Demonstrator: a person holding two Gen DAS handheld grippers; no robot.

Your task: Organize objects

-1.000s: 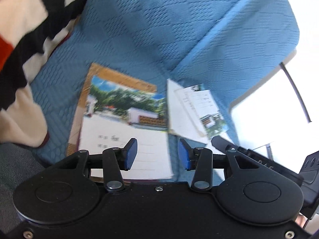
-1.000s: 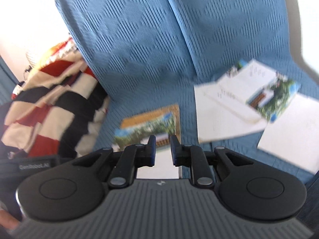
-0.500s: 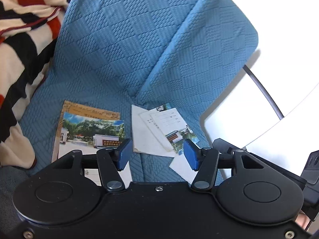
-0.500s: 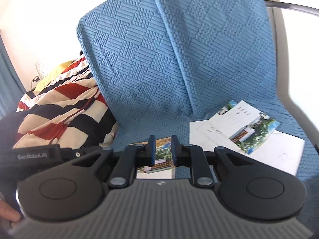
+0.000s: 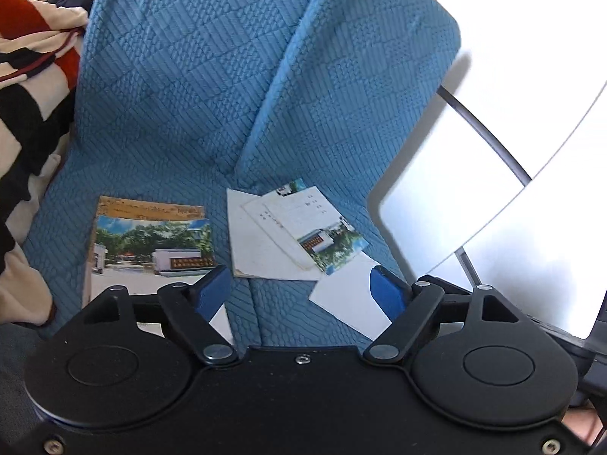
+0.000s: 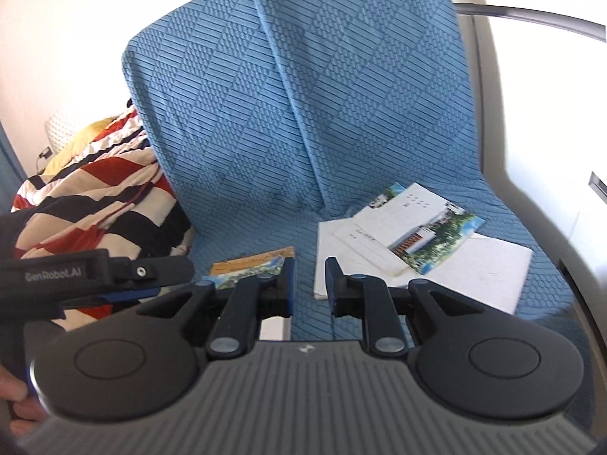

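- The loose booklets [image 5: 299,235] lie fanned on the right seat cushion, overlapping one another; the top one [image 6: 421,227] sits askew, photo corner toward the armrest, with a white sheet [image 5: 349,303] poking out beneath.
- The stacked booklets [image 5: 151,242] lie flat on the left cushion, roughly squared, apart from the loose ones.
- I judge all of them thin, light and floppy: paper that sags from one corner and slides easily on its neighbours.
- I'd take the top one at an overhanging edge or its spine side, jaws flat to the cover, since the soft cushion [image 5: 341,132] gives no hard surface to scrape against.
- My left gripper [image 5: 301,290] has just been opening and stands wide, nothing between the pads.
- My right gripper [image 6: 309,284] has its jaws nearly together with a narrow gap, holding nothing.
- A striped blanket [image 6: 95,197] is bunched at the left, touching the seat back.
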